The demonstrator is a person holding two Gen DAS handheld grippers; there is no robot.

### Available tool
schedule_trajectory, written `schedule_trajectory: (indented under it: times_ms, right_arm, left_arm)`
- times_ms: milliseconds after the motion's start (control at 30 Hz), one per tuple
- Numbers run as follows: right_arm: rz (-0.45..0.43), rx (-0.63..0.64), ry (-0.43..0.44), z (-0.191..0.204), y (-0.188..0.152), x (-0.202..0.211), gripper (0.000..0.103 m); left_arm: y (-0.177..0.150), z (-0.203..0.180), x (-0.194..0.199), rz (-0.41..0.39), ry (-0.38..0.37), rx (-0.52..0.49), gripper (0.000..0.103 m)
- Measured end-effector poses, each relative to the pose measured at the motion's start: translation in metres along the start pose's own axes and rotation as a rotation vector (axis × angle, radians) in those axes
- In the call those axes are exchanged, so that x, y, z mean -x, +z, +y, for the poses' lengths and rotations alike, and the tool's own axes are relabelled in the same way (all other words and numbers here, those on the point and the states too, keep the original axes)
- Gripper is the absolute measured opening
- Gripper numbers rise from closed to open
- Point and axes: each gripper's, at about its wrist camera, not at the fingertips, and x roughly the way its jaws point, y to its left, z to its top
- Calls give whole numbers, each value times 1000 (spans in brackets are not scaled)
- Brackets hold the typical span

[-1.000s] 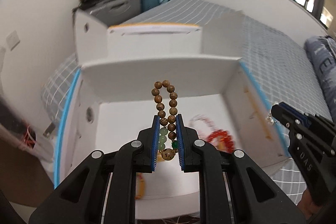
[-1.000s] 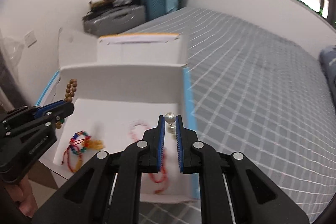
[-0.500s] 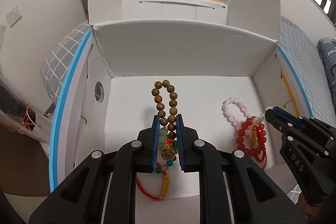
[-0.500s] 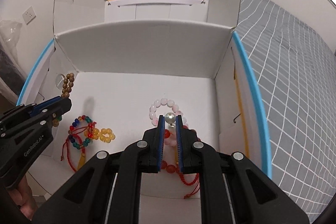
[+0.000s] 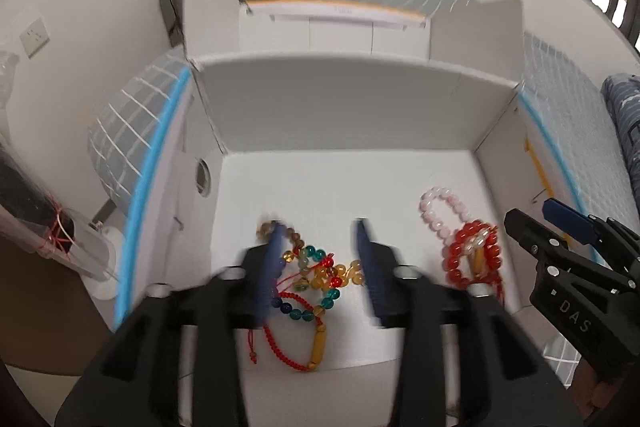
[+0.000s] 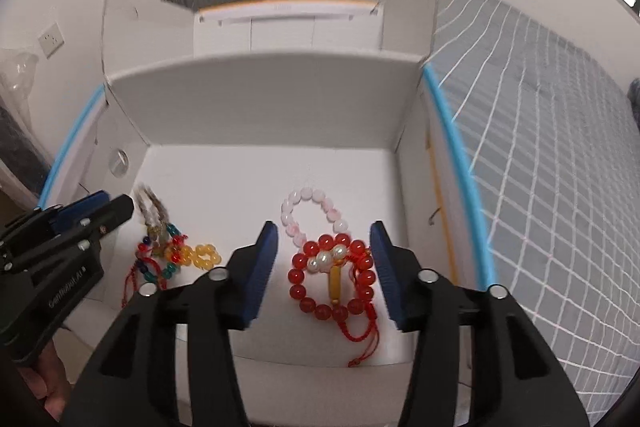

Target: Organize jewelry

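Inside the white box (image 6: pixel 256 115), on its left side, the left gripper (image 5: pixel 320 259) has its fingers spread wide and holds nothing, with a blurry brown bead bracelet (image 5: pixel 276 231) and a pile of colorful beads (image 5: pixel 320 279) on red cord lying under it. In the middle lies a pink bead bracelet (image 6: pixel 312 211), touching a red bead bracelet (image 6: pixel 332 279) with white beads and a yellow tube bead. The right gripper (image 6: pixel 324 271) is wide too, empty, with one finger on each side of the red one.
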Motion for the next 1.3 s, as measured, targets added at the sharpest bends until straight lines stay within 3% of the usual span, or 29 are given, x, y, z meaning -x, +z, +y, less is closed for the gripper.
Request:
schedule_trajectory:
  times_ms: [67,267,400,767,1300]
  right_arm:
    - [-29,2,-12,-2,-3,14,58]
    - [-114,-2,-28,-10,-20,58,78]
    - [-167,-5,-36,-11,-37,85,96]
    - [-164,-27,-29,-8,-84,104,96]
    - [-162,-33,-54,-10,-99,103,96]
  left_arm:
    - [-3,-1,19,-60,3,-6,69]
    - [-23,-3,61,-157,0,-8,95]
    - [-43,-2,80,-186,8,-3,97]
    - [-94,8,105,-185,-21,22,97]
    - [-104,-1,102,-183,-25,2,97]
